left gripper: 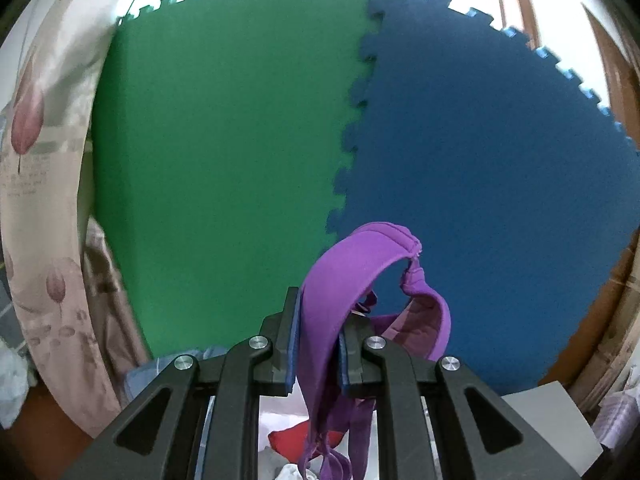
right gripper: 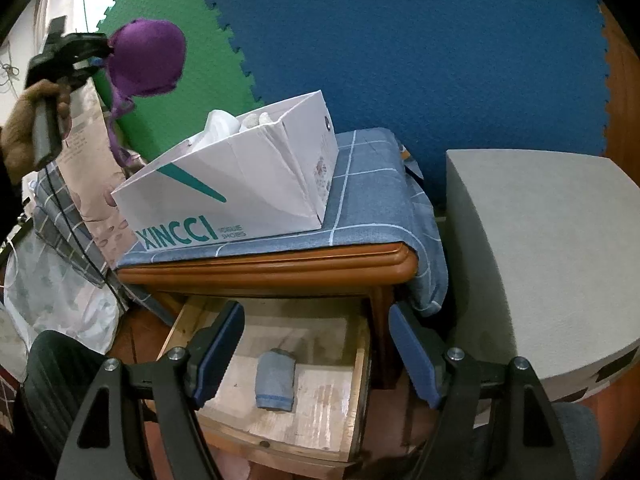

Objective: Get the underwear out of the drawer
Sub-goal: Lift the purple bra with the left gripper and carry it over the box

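A purple padded bra (left gripper: 344, 280) is clamped between the closed fingers of the left gripper (left gripper: 318, 344), held high above the white shoe box (right gripper: 240, 184), straps dangling. The right gripper (right gripper: 316, 352) is held wide open and empty over the open drawer (right gripper: 320, 400), where a folded blue-grey garment (right gripper: 276, 380) is seen.

The purple bra's (left gripper: 340, 288) straps run off the bottom edge in the left wrist view, behind the left tool (left gripper: 318, 344). Inside the white shoebox (right gripper: 240, 184), most contents hide below its wall. The open drawer's (right gripper: 280, 380) back part sits under the nightstand top.
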Tool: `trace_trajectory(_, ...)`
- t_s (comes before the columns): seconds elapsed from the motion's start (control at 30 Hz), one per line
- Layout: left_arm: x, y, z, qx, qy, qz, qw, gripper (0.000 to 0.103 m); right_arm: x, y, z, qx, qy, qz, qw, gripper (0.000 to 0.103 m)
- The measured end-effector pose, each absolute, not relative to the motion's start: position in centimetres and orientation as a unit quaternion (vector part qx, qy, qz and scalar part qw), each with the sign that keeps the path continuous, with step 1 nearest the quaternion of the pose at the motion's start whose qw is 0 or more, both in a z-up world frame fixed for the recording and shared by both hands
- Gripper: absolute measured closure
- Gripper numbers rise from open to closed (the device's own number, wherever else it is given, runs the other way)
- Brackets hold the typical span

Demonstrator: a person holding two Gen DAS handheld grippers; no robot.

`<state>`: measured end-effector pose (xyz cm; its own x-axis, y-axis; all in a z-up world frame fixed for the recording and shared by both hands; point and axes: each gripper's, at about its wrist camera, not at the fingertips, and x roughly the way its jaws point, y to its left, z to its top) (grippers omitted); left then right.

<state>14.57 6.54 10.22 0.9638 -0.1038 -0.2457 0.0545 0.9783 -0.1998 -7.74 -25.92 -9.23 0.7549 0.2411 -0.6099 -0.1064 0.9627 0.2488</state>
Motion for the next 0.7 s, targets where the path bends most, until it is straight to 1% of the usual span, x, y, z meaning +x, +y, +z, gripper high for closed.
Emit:
trace_trajectory(0.33,18.5,7.1,5.6,-0.11,0.189,-0.014,0.976,0.09,-7.7,-25.3,-9.4,0.091,0.34,0.1,0.931,0.026)
trace_trajectory(0.7,20.3,6.9,3.3,-0.101,0.225,-0.002,0.969,0.09,-7.4,-24.7,-9.5,0.082,0.343,0.104,0.93,0.026)
